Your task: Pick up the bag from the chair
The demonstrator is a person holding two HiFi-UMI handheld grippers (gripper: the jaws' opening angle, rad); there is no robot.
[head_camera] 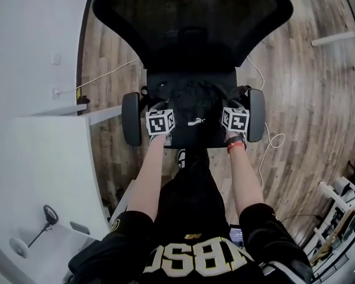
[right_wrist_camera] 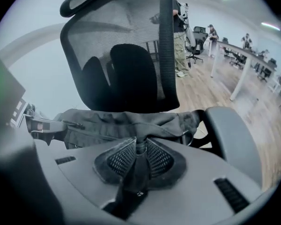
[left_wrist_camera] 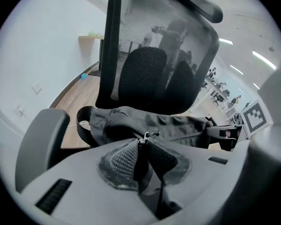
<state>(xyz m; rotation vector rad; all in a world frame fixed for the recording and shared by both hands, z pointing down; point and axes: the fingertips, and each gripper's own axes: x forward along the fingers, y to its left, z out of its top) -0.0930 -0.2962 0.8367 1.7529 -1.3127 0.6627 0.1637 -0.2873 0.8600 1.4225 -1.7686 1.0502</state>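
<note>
A black bag [head_camera: 192, 96] lies slumped on the seat of a black mesh-backed office chair [head_camera: 192, 16]. My left gripper [head_camera: 160, 122] is at the bag's near-left edge and my right gripper [head_camera: 235, 119] at its near-right edge. In the left gripper view the left gripper [left_wrist_camera: 143, 146] is shut on dark bag fabric just below a zipper pull [left_wrist_camera: 144, 137], with the bag [left_wrist_camera: 145, 121] bunched behind. In the right gripper view the right gripper [right_wrist_camera: 139, 149] is shut on a black strap of the bag [right_wrist_camera: 126, 121].
The chair's armrests [head_camera: 131, 118] [head_camera: 256, 115] flank both grippers closely. A white desk [head_camera: 41, 176] stands at the left, a white cable [head_camera: 266, 152] runs over the wood floor, and a rack [head_camera: 337, 218] stands at the lower right. Desks and people show far behind.
</note>
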